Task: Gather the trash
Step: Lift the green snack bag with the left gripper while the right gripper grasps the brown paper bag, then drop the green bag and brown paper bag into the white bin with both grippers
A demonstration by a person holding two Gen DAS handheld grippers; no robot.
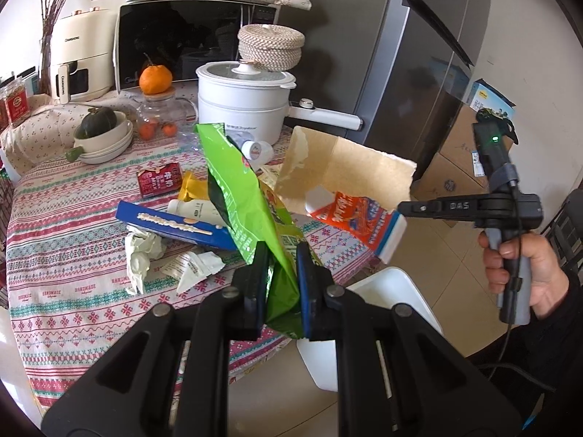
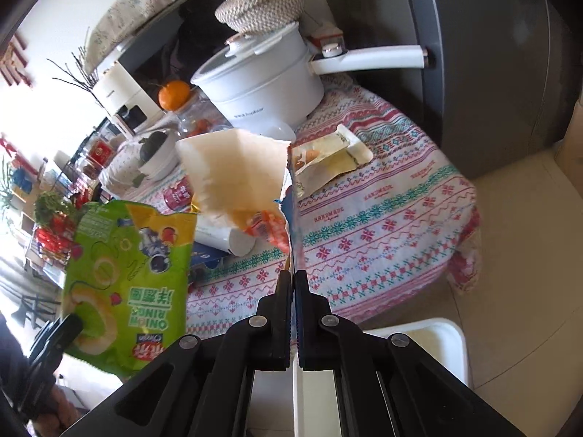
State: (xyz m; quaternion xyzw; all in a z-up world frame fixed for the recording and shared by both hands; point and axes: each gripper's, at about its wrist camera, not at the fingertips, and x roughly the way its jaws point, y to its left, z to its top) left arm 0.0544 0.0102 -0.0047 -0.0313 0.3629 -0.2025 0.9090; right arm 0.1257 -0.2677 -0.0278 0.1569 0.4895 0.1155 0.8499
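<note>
Above the cluttered surface (image 1: 54, 255), left tongs (image 1: 280, 258) clamp a green snack bag (image 1: 240, 196), its "Onion Rings" print legible only from the right-wrist view, whose right tongs (image 2: 293, 280) pinch a torn carton (image 2: 237, 167).

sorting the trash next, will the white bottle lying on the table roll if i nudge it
Probably: the white bottle lies on its side, round-bodied. The blue box beside it may block rolling that way. It looks like light plastic, so likely easy to shift.

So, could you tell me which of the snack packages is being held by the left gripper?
The green onion-ring bag, pinched upright in the left gripper. The blue packet lies on the table; the right gripper holds the torn orange carton.
</note>
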